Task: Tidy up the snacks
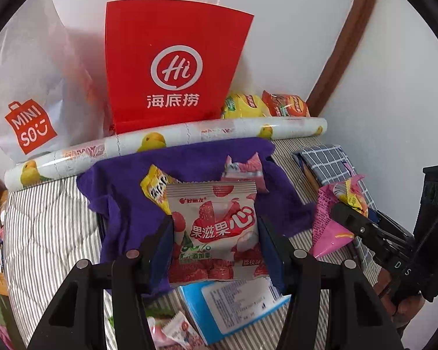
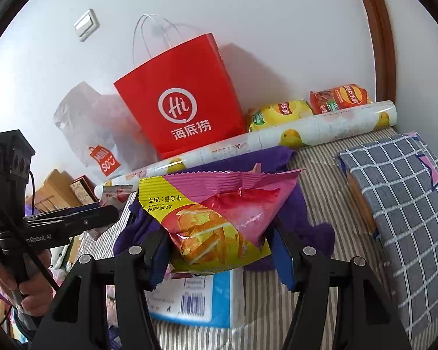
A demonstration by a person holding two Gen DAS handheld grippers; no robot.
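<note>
My left gripper (image 1: 214, 234) is shut on a white-and-red lychee gummy packet (image 1: 216, 227), held upright above the striped bed. My right gripper (image 2: 219, 242) is shut on a pink-and-yellow chip bag (image 2: 216, 218), also held up; the same bag shows in the left wrist view (image 1: 332, 221). A red Haidilao paper bag (image 1: 172, 67) stands against the wall; it also shows in the right wrist view (image 2: 181, 108). A yellow snack packet (image 1: 156, 189) and a pink one (image 1: 243, 169) lie on a purple cloth (image 1: 125, 192).
A white Miniso bag (image 1: 32, 93) stands left of the red bag. A rolled fruit-print sheet (image 1: 166, 140) lies before them. Yellow (image 2: 277, 113) and red (image 2: 339, 97) chip bags sit by the wall. A blue-white box (image 1: 236, 300) and a checked cushion (image 2: 399, 204) lie on the bed.
</note>
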